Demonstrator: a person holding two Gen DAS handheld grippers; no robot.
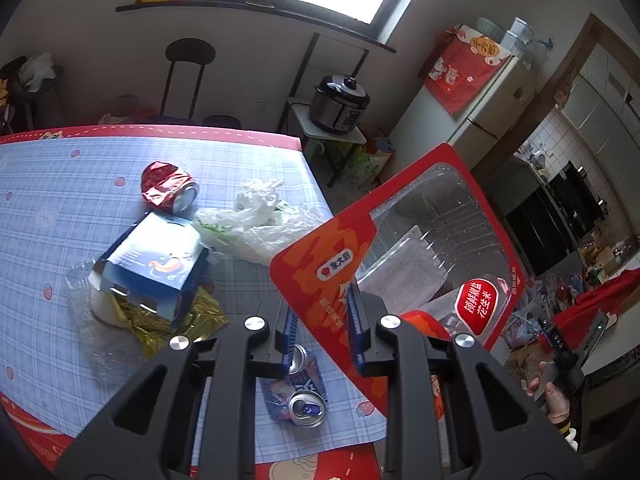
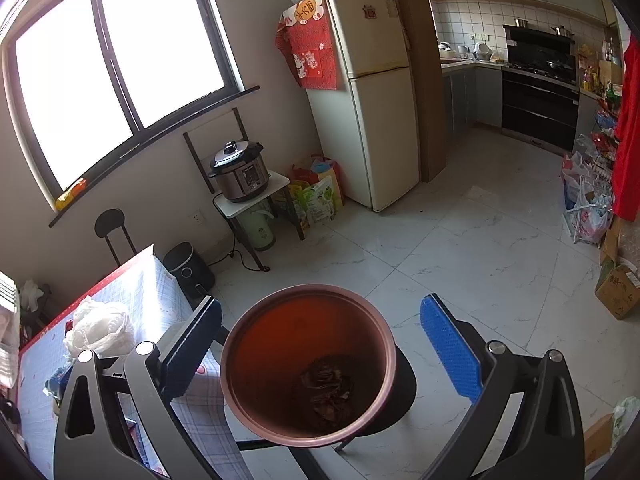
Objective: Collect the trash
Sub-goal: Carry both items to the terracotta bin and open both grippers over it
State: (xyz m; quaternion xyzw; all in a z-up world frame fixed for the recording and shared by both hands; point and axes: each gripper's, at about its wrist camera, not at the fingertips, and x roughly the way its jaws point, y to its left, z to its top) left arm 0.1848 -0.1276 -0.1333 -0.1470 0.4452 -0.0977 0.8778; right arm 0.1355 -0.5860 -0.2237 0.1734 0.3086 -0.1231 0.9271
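Though clearly begun, looks well short of done, judging by the worktop [image 1: 60, 208], strewn with litter on its checked cloth. Just beside its edge, a brown bin [image 2: 310, 290], nearly bare, with only a dark crumpled wad [image 2: 326, 384] at the bottom. Directly above that bin, the right tool [image 2: 320, 312], spread wide and holding nothing, its pads either side of the rim in view. Next in size, a red snack package [image 1: 320, 248] with a clear window, pinched at its lower edge by the left tool [image 1: 320, 320], lifted off the cloth and tilted out past the worktop's corner, not yet over the bin. Left to gather: a crumpled plastic bag [image 1: 248, 232], a blue carton [image 1: 156, 260], a crushed red can [image 1: 168, 192] behind it, a flattened blue can [image 1: 304, 396] under the left tool, gold foil [image 1: 180, 320] beneath the carton.
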